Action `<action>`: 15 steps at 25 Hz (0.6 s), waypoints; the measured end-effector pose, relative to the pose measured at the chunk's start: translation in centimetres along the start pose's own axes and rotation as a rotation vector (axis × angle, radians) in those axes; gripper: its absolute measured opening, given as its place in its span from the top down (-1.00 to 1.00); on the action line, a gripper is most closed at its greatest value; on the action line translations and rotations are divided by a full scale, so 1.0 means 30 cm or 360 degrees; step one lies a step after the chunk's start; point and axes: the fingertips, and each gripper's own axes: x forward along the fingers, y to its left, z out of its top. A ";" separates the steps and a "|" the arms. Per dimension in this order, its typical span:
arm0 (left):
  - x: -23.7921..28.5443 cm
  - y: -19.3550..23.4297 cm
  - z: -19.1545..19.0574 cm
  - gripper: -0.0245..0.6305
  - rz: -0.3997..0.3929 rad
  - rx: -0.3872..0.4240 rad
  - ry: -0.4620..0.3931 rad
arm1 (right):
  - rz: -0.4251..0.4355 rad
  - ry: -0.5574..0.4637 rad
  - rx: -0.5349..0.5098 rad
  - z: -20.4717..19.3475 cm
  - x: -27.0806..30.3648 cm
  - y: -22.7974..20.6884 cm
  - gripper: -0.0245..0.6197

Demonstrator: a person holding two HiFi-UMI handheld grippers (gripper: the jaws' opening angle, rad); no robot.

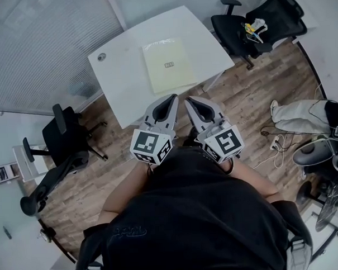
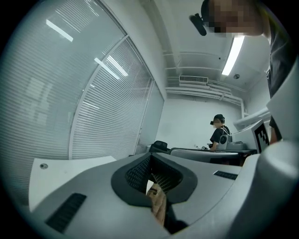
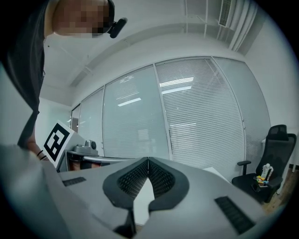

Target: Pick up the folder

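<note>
The folder (image 1: 167,64), pale yellow with a small label at its middle, lay flat on the white table (image 1: 119,78), near the edge closest to the person; nothing touched it. The left gripper (image 1: 171,97) and the right gripper (image 1: 189,100) were held side by side close to the person's chest, both pointing toward the table and stopping short of the folder; their tips sat just beside the table's near edge in the head view. In the left gripper view the left gripper's (image 2: 150,158) jaws were pressed together with nothing between them; the right gripper's (image 3: 148,159) jaws were likewise closed and empty. A black chair (image 1: 264,18) stood past the table's far right corner with small items on its seat; another black chair (image 1: 65,136) stood on the wooden floor (image 1: 251,94) to the left.
</note>
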 end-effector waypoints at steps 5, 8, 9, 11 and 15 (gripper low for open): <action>0.113 -0.025 -0.015 0.89 0.0049 -0.0034 0.0036 | 0.0069 0.0005 0.0015 0.008 -0.002 -0.110 0.86; 0.167 -0.028 0.007 0.89 0.0102 -0.0023 0.0016 | 0.0106 -0.0001 0.0016 0.021 -0.005 -0.174 0.86; 0.184 -0.029 0.011 0.89 0.0116 -0.0023 0.0011 | 0.0118 -0.0002 0.0016 0.023 -0.005 -0.194 0.86; 0.221 -0.043 0.010 0.89 0.0135 -0.0026 0.0008 | 0.0146 0.0001 0.0011 0.024 -0.007 -0.231 0.86; 0.283 -0.089 0.010 0.89 0.0161 -0.0003 -0.0003 | 0.0194 -0.0020 -0.0002 0.039 -0.027 -0.297 0.86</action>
